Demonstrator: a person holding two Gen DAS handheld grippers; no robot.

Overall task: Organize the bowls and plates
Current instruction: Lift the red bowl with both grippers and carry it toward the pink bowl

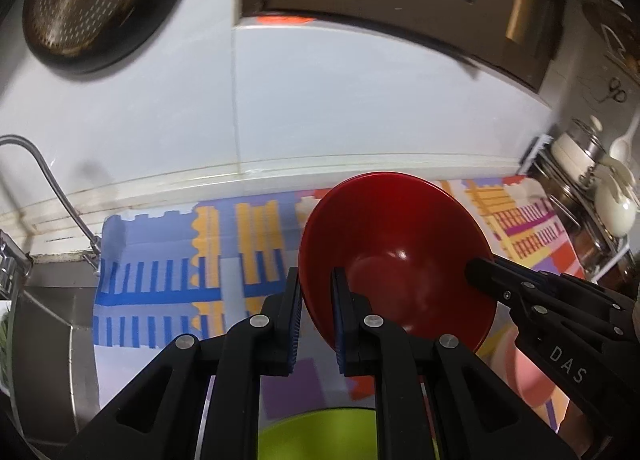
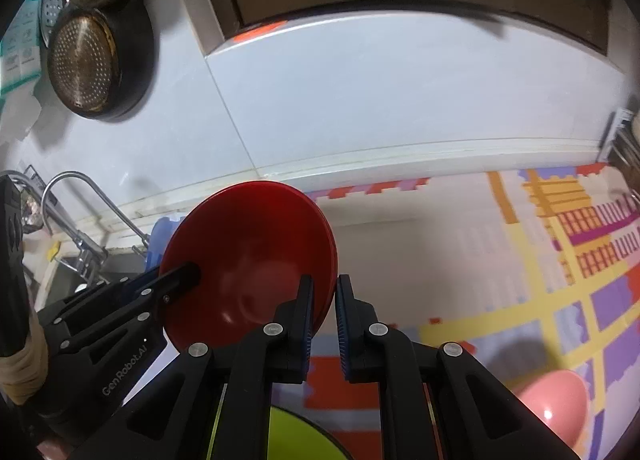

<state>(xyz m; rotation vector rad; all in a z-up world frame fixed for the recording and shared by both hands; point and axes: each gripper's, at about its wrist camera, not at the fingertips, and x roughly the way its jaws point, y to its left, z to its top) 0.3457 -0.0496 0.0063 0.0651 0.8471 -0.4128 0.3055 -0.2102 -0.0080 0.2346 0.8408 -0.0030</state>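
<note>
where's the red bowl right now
The glossy red bowl is held up over the patterned mat, its left rim pinched by the left gripper and its right rim by the right gripper, above the lime-green dish.

White lettering "DAS" stands on the black body of the right tongs point(image 1: 478, 272) in the left wrist view, and "GenRobot.AI" on the black body of the left tongs point(image 2: 188, 274) in the right wrist view.
</note>
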